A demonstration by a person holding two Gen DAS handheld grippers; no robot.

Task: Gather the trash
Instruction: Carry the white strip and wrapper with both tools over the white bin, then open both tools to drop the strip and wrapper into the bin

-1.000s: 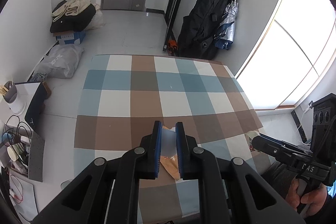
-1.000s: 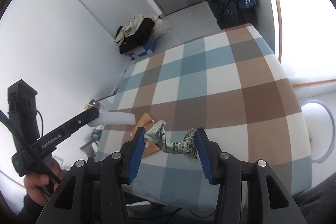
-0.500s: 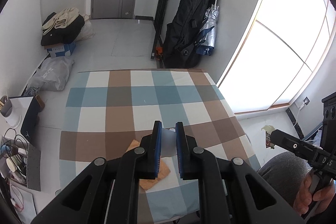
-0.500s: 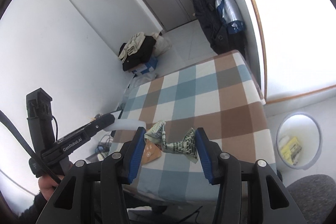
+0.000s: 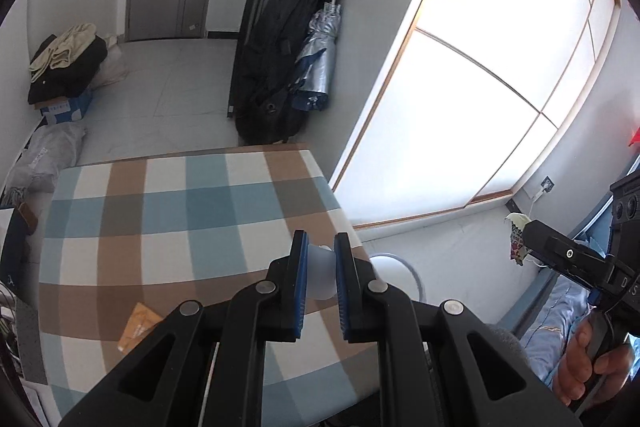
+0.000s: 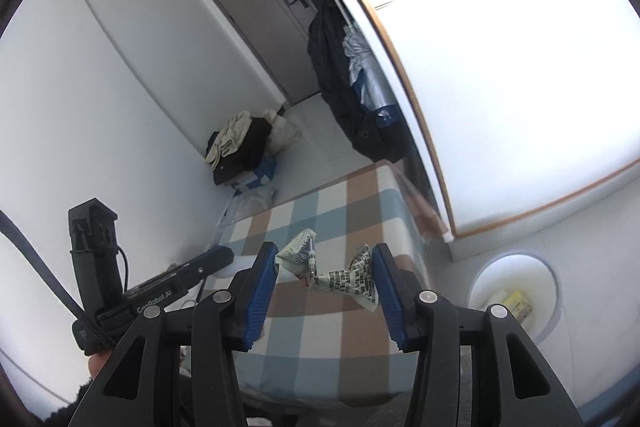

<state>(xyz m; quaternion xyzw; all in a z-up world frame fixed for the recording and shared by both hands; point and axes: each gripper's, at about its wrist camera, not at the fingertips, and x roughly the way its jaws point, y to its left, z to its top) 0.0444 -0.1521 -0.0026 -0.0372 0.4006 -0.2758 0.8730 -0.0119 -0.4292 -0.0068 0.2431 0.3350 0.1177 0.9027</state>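
Observation:
My left gripper (image 5: 320,249) is shut on a small white plastic cup (image 5: 320,273) and holds it above the right edge of the checked table (image 5: 168,211). My right gripper (image 6: 325,254) is shut on a crumpled printed wrapper (image 6: 332,269), held in the air above the table's near right part (image 6: 340,331). The white round trash bin (image 6: 514,301) stands on the floor to the right of the table, with a yellow item inside; its rim also shows in the left wrist view (image 5: 394,273). An orange wrapper (image 5: 138,325) lies on the table at the near left.
A black bag and a folded umbrella (image 5: 288,59) hang on the far wall by the window. Clothes on a box (image 5: 66,67) and a plastic bag (image 5: 44,155) lie on the floor at the left. A blue fabric seat (image 5: 560,311) is at the right.
Both grippers have risen and swung to the right, away from the table's middle, each still holding its piece of trash. The bin has come into view.

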